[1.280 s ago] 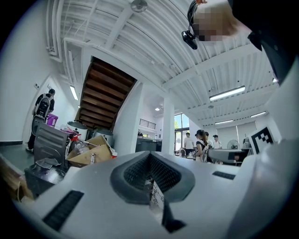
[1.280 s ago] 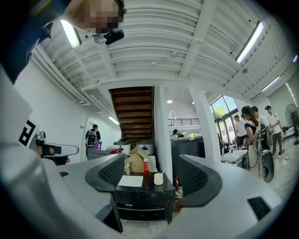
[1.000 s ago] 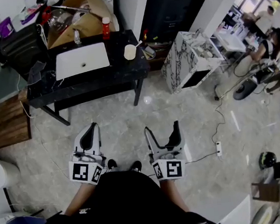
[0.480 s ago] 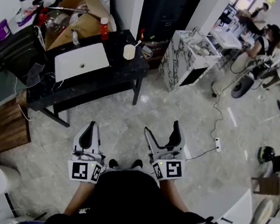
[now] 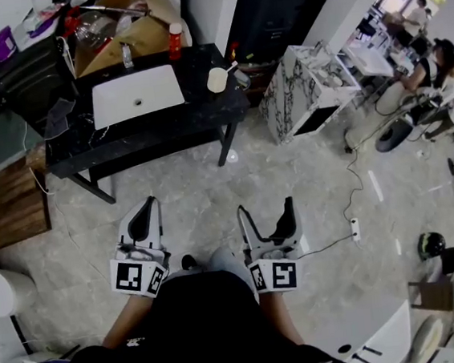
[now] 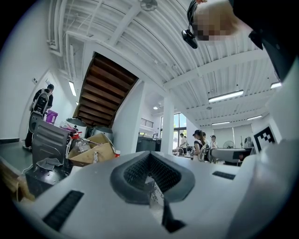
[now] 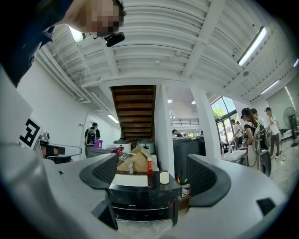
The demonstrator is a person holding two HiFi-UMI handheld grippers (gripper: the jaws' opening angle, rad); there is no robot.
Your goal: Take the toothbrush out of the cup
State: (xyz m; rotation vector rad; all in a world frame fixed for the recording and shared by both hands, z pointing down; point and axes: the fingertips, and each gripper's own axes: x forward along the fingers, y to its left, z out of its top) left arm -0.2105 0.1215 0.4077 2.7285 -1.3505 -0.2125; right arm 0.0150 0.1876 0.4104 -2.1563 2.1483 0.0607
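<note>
I'm starting at the left: my left gripper [image 5: 144, 213] is sitting with its jaws pressed together and nothing in them. Its own view is giving me mostly ceiling [image 6: 140, 37] and a staircase [image 6: 105, 91], with no cup at all. Moving right, I'm seeing the black table [image 5: 203, 107] with the white sink [image 5: 137, 97], well apart from both grippers. The cream cup [image 5: 216, 80] is standing near the table's right end, with the toothbrush [image 5: 231, 68] leaning out over its rim toward the right. I'm judging that brush to be light, stiff and thin, and a bit slick. So I'm planning to pinch the bare handle just above the rim and lift along its lean, so the light cup isn't tipping. Further right, my right gripper [image 5: 265, 210] is showing its jaws wide apart and empty. Its view is framing the table and cup between them, but the brush is too small to make out there. Only the head view is showing it.
</note>
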